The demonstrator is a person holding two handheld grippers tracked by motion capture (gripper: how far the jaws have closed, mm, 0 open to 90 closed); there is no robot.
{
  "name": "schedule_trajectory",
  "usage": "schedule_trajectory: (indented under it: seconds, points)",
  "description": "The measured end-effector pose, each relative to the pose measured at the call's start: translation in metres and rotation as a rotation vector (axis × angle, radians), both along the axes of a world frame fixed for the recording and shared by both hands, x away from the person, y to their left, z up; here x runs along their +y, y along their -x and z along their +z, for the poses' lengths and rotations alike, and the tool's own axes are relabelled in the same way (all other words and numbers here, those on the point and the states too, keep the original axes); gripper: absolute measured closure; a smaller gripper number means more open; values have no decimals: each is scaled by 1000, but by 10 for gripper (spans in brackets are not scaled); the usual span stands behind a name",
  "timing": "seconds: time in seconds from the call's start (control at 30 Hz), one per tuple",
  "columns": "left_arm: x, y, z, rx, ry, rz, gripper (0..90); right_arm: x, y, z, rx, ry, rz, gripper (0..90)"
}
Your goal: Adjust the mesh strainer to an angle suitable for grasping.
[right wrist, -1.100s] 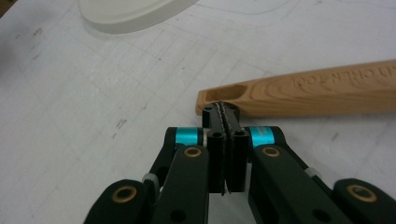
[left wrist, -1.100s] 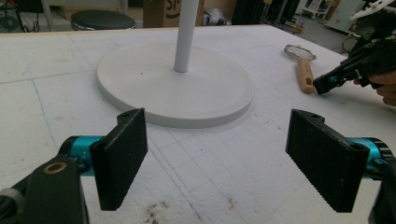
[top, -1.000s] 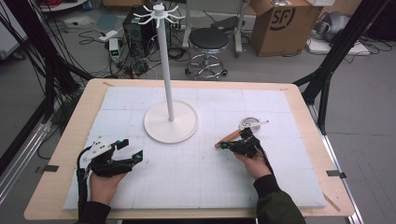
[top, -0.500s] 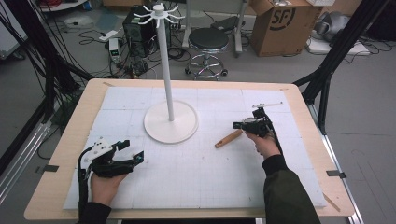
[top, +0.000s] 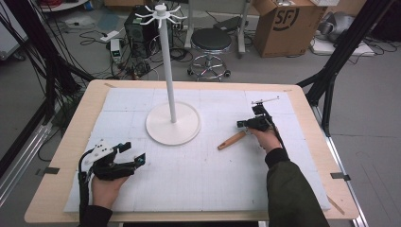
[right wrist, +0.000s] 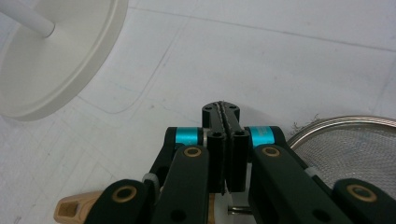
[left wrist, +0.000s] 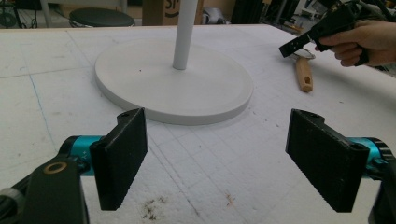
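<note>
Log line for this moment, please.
left gripper: open, empty | right gripper: shut on strainer | wooden handle: on mat | stand: untouched

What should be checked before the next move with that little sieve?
1. Right tongs shut: ok.
2. Firm hold on the metal mesh sieve with a light wooden handle: cannot tell; the tongs sit over its stem.
3. Sieve handle lying on the white mat: ok.
4. Left tongs open, nothing between them: ok.
5. Tall white stand with a round base upright, apart from the sieve: ok.
</note>
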State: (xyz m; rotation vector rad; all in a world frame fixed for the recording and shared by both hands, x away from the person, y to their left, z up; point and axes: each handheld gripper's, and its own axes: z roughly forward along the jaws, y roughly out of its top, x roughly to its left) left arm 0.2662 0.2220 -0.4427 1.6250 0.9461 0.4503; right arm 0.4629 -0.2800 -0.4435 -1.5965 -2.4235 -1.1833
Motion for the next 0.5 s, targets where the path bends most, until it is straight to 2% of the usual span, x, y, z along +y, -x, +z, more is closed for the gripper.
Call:
schedule_trajectory:
  seconds: [0.13,0.17,0.33,0.5]
  points:
    - [0,1,0,2,-4,-1,213,2,0,-3,6,14,8,895]
    - [0,1,0,2,-5,-2,214,4,1,-3,9,39,17,895]
    - [2,3,0,-1,-1,1,214,2,4,-2,9,51,11,896]
    - [3,4,0,-1,-2,5,214,-7,13,-4,7,31,1,896]
